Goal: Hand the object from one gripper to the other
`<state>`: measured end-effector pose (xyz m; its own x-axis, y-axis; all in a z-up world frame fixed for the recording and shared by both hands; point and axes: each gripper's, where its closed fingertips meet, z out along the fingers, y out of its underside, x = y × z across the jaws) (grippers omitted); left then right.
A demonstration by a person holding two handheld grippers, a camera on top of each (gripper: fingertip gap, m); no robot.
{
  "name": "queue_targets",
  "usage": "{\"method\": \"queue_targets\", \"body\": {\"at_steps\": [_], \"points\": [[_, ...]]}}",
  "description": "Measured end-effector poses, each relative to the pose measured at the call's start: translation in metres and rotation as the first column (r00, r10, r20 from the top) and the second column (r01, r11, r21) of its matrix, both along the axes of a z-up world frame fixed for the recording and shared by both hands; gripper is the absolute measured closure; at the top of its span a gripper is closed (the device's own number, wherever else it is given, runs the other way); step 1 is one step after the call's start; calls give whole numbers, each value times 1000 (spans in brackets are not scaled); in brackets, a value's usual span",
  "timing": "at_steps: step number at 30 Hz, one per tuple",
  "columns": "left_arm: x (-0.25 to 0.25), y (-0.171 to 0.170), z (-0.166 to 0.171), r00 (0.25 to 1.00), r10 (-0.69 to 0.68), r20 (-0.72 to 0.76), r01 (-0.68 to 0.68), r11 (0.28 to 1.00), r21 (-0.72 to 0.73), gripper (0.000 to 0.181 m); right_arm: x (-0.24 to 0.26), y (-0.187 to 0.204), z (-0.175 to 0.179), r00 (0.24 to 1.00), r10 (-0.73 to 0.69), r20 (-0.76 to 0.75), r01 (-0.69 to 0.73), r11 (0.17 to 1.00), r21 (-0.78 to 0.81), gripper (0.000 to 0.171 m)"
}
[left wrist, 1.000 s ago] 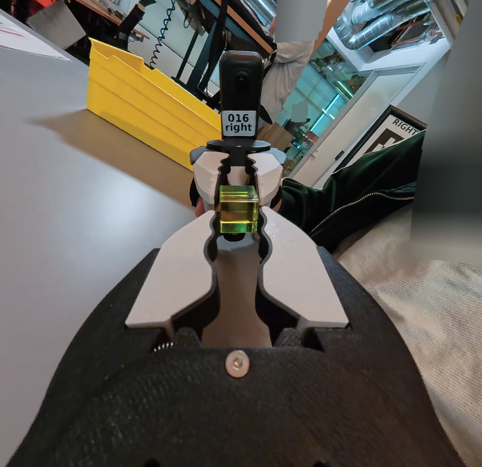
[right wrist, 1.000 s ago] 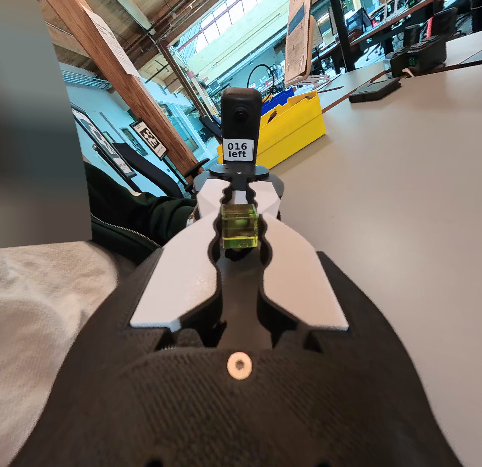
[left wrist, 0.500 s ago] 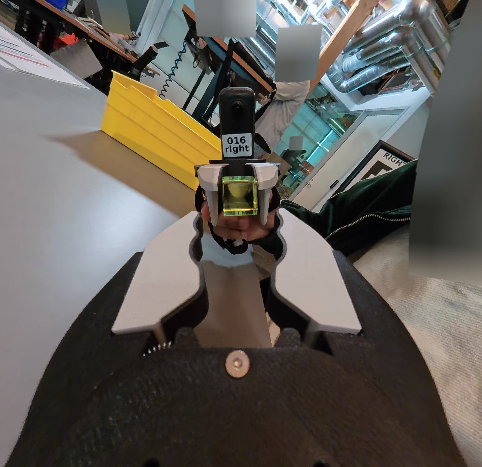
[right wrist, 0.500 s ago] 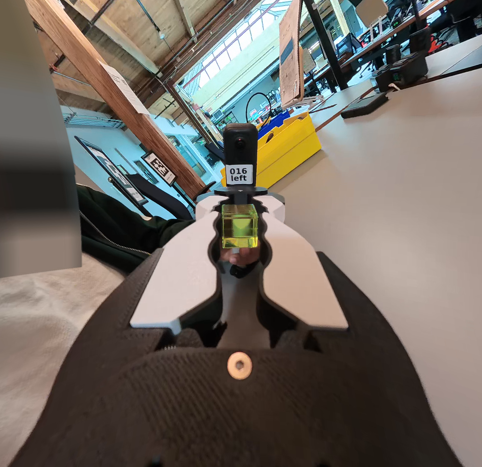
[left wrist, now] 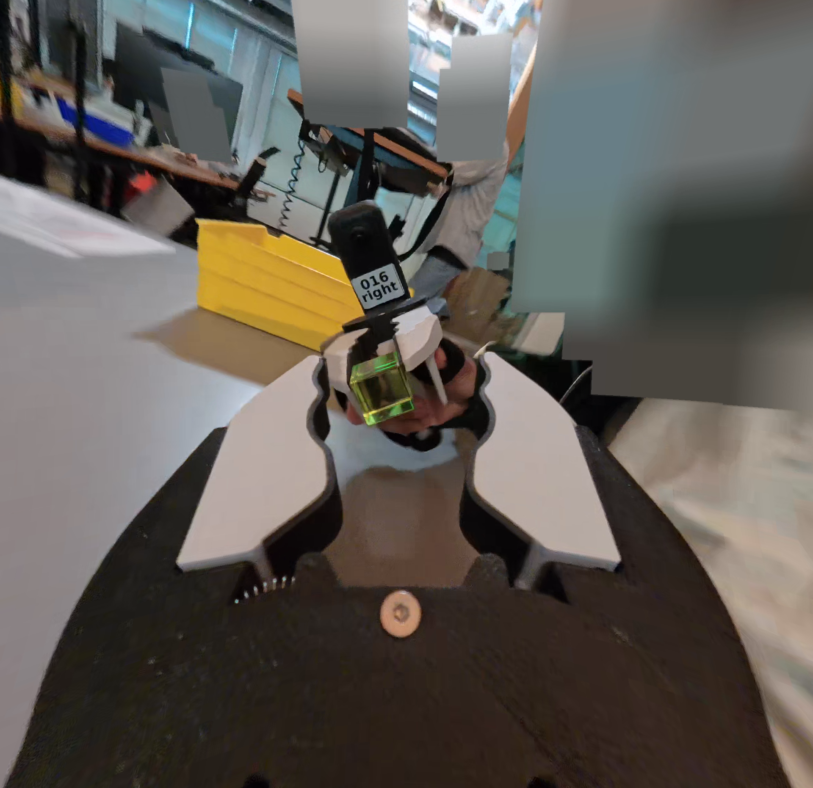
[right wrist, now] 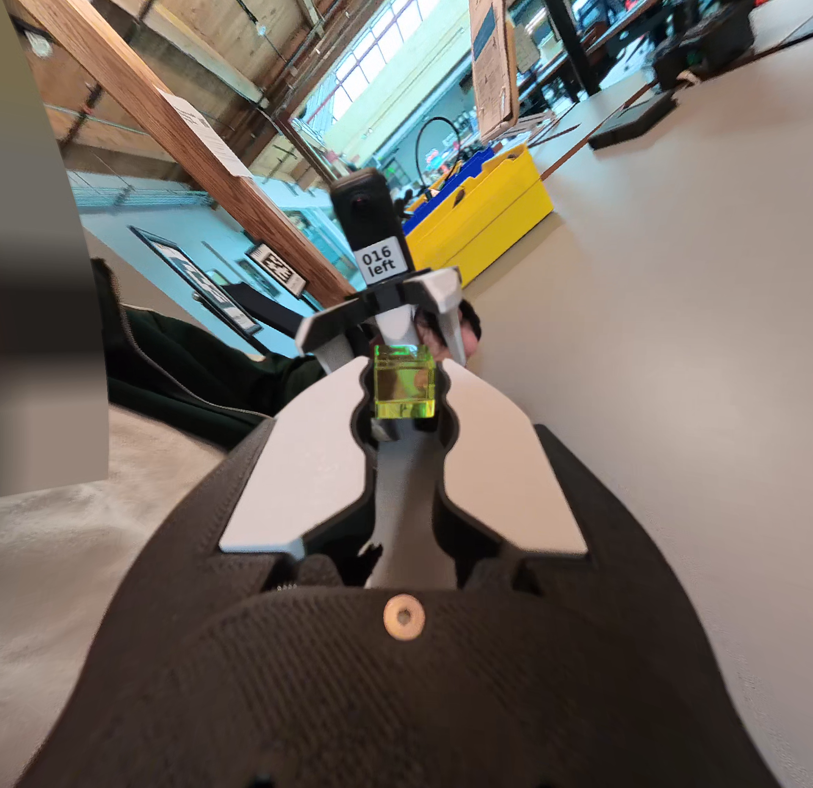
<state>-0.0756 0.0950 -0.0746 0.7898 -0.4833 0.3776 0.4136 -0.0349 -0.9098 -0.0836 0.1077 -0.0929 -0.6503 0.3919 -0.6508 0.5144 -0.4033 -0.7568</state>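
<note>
A clear yellow-green cube point(right wrist: 404, 386) sits between the fingertips of my right gripper point(right wrist: 404, 369), which is shut on it and holds it in the air above the grey table point(right wrist: 660, 349). My left gripper point(left wrist: 400, 371) is open wide and empty. Just past its tips, in the left wrist view, the right gripper holds the cube point(left wrist: 382, 393), tilted and clear of the left fingers point(left wrist: 264, 459). In the right wrist view the left gripper stands just behind the cube with its fingers point(right wrist: 327, 353) spread.
A yellow bin point(left wrist: 264, 279) stands on the table behind the grippers and also shows in the right wrist view point(right wrist: 479, 221). A flat black device point(right wrist: 633, 122) lies farther back. A person's dark green sleeve point(right wrist: 198, 371) and light cloth point(left wrist: 704, 525) lie along the table's near side.
My left gripper has opened and let go of the cube, then opened wider. The two grippers have drawn slightly apart. The right gripper keeps the cube and now looks tilted.
</note>
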Motion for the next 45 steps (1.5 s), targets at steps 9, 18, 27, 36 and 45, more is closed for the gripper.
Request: {"method": "queue_targets", "body": {"at_steps": [9, 18, 27, 36, 45], "points": [[15, 2, -28, 835, 62, -547, -79, 997, -8, 142, 6, -6, -7, 959, 171, 225, -109, 959, -261, 145], [20, 4, -40, 738, 73, -671, -100, 995, -3, 156, 11, -14, -12, 894, 309, 325, -153, 891, -427, 145], [5, 5, -31, 888, 61, -455, -111, 990, -84, 156, -11, 8, -4, 980, 40, 192, 24, 947, -319, 109], [-12, 6, -24, 990, 3, 139, 24, 981, -192, 156, -11, 10, 4, 979, -136, -150, 149, 986, 80, 106], [5, 8, -25, 975, -68, 212, 112, 973, -204, 156, -5, -1, 1, 988, -70, -140, 85, 992, 98, 129]]}}
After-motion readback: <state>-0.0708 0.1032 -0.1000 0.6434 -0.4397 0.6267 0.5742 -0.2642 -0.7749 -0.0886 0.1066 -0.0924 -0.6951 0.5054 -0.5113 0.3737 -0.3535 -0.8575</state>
